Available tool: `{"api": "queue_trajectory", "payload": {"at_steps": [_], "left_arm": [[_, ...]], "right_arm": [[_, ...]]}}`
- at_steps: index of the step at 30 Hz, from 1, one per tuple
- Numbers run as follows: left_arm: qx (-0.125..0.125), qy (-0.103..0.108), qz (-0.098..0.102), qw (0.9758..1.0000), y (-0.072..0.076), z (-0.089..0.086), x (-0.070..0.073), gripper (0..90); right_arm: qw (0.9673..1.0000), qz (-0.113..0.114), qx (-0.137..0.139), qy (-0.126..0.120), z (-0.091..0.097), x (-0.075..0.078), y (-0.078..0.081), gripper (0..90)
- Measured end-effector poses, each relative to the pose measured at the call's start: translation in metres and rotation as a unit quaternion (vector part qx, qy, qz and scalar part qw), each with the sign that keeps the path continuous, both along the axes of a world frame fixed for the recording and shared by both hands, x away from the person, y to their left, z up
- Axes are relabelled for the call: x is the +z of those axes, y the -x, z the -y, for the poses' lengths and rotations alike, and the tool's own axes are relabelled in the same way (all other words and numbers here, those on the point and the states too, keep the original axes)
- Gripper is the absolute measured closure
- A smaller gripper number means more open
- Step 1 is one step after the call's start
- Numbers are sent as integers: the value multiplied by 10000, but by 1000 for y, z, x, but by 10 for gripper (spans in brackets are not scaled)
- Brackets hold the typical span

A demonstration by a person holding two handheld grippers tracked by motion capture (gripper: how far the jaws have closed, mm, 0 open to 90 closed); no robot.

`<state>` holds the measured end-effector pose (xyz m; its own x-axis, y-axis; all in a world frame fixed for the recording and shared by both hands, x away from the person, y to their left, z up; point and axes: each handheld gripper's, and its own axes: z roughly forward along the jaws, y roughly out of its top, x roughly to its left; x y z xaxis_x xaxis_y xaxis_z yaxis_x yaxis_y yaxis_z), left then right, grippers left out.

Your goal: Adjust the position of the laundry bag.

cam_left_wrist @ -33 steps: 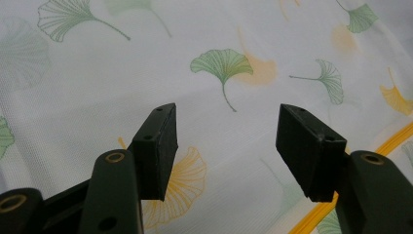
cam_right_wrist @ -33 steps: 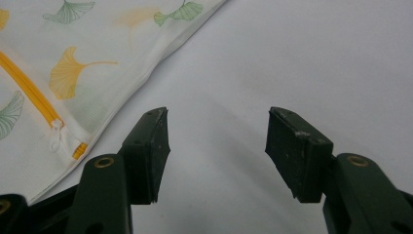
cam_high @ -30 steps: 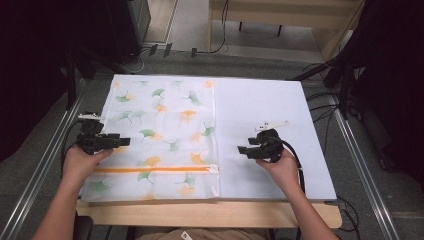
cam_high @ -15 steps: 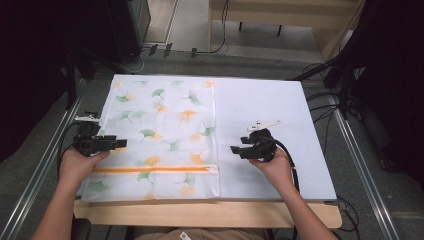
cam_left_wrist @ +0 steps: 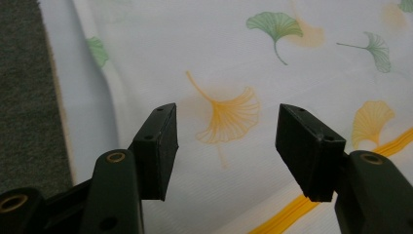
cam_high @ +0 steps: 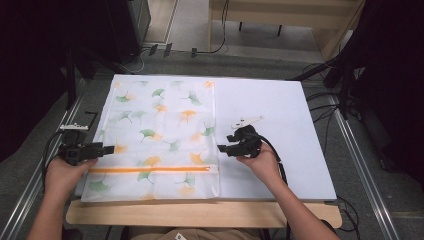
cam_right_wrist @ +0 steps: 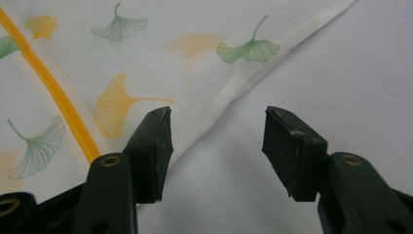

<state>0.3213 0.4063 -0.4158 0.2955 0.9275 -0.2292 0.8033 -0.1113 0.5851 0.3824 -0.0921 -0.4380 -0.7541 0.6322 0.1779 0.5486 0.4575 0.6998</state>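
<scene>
The thin white mesh bag printed with green and orange ginkgo leaves (cam_high: 160, 135) lies flat between the two grippers, spread wide so both side edges are open to reach. Its bright orange zipper (cam_high: 152, 169) runs across it on the person's side, a little nearer the person than either gripper, zipped all the way to the right-hand end by the look of it.

Left gripper (cam_high: 107, 148) sits right at the bag's left edge, pointing inward over the cloth. In the left gripper view its jaws stand wide apart with nothing between them, an orange leaf print (cam_left_wrist: 228, 115) framed in the gap and the zipper just off to its right. That looks like a line-up for pinching the edge.

Right gripper (cam_high: 221, 148) mirrors it at the bag's right edge (cam_right_wrist: 243, 90), which passes slantwise between its jaws in the right gripper view. Those jaws have just been closing a touch, yet they are clearly apart and clamp nothing; the pads hang above cloth and sheet.

Why both at the sides? My read: a two-handed pick-up or fold needs matching holds on opposite edges so the limp mesh stays taut.

Beneath it all, the pale white sheet covering the surface (cam_high: 270, 115) stretches away beyond the right gripper, bare room for moving the bag.
</scene>
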Motion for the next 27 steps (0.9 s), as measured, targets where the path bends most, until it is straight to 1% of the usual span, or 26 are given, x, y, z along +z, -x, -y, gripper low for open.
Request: {"api": "queue_trajectory", "payload": {"at_steps": [1,2,6,8,9,10,11,13,15,17,20,21,22,23,26,27], "left_arm": [[68,-9,-37,10000,1,-4,-1,422],[68,-9,-37,10000,1,-4,-1,422],[171,-36,-75,9998,1,-10,-4,424],[216,-33,-74,9997,0,-12,-6,425],[237,-12,-87,9997,-1,-13,-7,425],[254,-29,-99,9996,-2,-15,-8,425],[268,-62,-154,9995,-4,-17,-11,427],[279,-60,-182,9994,-5,-17,-12,428],[297,-67,-227,9993,-8,-19,-15,430],[312,-72,-242,9992,-10,-19,-17,433],[299,-83,-246,9992,-12,-19,-20,436],[309,-64,-219,9993,-12,-19,-20,436],[306,-67,-214,9993,-13,-19,-21,436],[310,-67,-198,9993,-13,-19,-21,440],[373,-145,-163,9991,-12,-20,-20,447],[392,-125,-166,9990,-12,-22,-20,449]], "right_arm": [[10000,-14,29,-18,-5,0,-1,455],[10000,-14,29,-18,-5,0,-1,455],[10000,35,67,0,-19,-3,-5,454],[10000,32,79,28,-21,-4,-6,455],[9999,60,57,139,-26,-5,-8,455],[9999,60,57,139,-26,-5,-8,455],[9998,25,15,184,-30,-7,-10,454],[9998,20,4,184,-32,-9,-11,454],[9996,34,-33,275,-36,-13,-15,450],[9994,59,-121,315,-41,-19,-22,450],[9993,58,-169,338,-44,-23,-26,452],[9991,74,-172,372,-46,-26,-28,468],[9990,89,-117,414,-49,-28,-29,484],[9981,237,-150,549,-54,-30,-28,500],[9979,288,-169,559,-57,-30,-28,503],[9974,343,-184,603,-58,-31,-27,519]]}}
